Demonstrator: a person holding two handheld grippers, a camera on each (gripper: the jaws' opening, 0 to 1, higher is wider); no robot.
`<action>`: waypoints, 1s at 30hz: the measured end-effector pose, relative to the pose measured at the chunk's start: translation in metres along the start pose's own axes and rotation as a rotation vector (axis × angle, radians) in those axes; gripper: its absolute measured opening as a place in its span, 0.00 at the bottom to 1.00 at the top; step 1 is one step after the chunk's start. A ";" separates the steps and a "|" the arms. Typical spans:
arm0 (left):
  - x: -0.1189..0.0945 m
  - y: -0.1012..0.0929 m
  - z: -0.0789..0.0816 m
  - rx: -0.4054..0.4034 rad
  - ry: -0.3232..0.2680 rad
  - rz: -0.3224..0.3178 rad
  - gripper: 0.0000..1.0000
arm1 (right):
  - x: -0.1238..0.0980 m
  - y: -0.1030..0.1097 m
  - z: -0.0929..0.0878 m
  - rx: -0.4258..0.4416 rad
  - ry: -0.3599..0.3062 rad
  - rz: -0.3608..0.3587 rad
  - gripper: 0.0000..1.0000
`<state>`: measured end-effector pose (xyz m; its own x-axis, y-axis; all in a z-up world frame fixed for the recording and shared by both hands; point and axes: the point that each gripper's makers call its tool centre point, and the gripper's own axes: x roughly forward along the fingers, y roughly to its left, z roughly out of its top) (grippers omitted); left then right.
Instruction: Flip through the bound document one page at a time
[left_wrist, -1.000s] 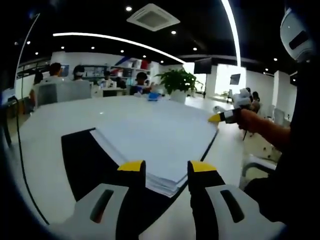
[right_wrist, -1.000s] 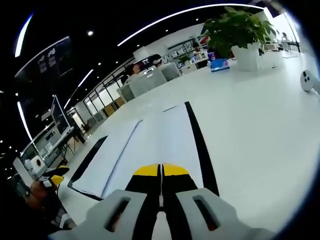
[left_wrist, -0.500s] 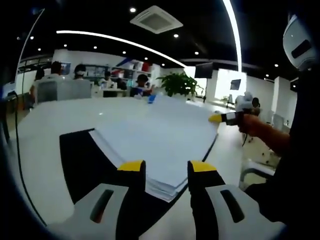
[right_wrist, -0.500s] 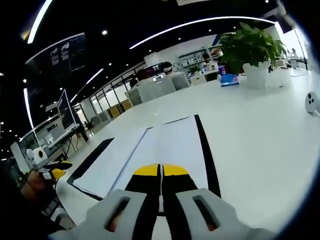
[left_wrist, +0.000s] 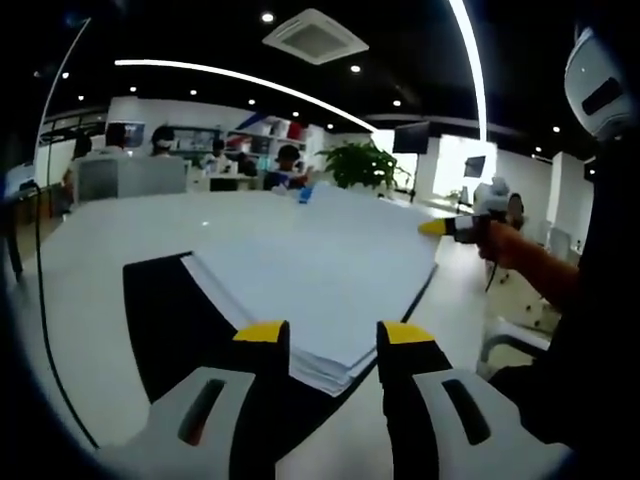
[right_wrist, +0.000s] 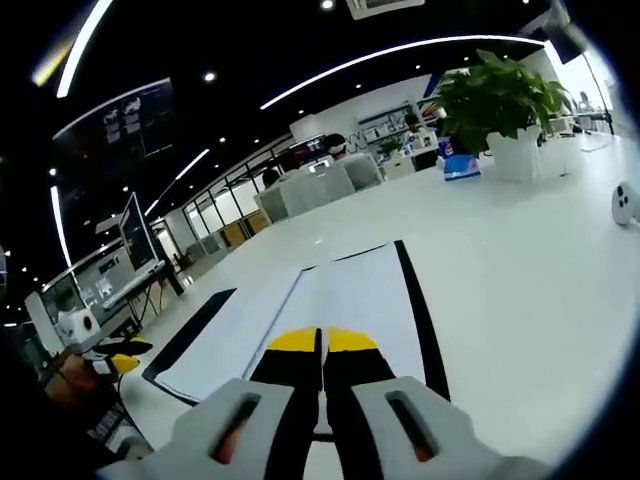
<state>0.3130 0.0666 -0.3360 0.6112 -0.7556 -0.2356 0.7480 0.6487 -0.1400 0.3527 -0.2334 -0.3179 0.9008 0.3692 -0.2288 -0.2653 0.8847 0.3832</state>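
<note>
Right claw (right_wrist: 322, 340) pinched on page | left claw (left_wrist: 332, 332) wide | bound document (left_wrist: 300, 270) on white table (right_wrist: 520, 260) | office

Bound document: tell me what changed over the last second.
Little changed. The right gripper, jaws shut on a page, has carried it slightly higher. The left gripper stays open at the bound document's near corner; the stack lies unmoved on the table.

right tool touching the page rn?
Touching. In the left gripper view the right tool pinches the lifted page's corner. In the right gripper view its jaws stand shut at the sheet's edge.
</note>
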 end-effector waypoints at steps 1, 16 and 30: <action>0.000 0.001 0.000 -0.001 0.002 0.004 0.39 | 0.000 0.002 0.001 -0.006 -0.001 0.004 0.01; 0.005 -0.001 -0.004 -0.013 0.013 0.016 0.38 | -0.001 0.021 0.020 -0.010 -0.045 0.075 0.01; -0.001 0.006 -0.002 -0.010 0.016 0.034 0.37 | 0.005 0.057 0.038 -0.030 -0.078 0.154 0.01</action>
<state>0.3166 0.0720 -0.3385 0.6322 -0.7315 -0.2554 0.7242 0.6751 -0.1408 0.3550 -0.1922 -0.2631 0.8725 0.4786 -0.0987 -0.4111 0.8280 0.3813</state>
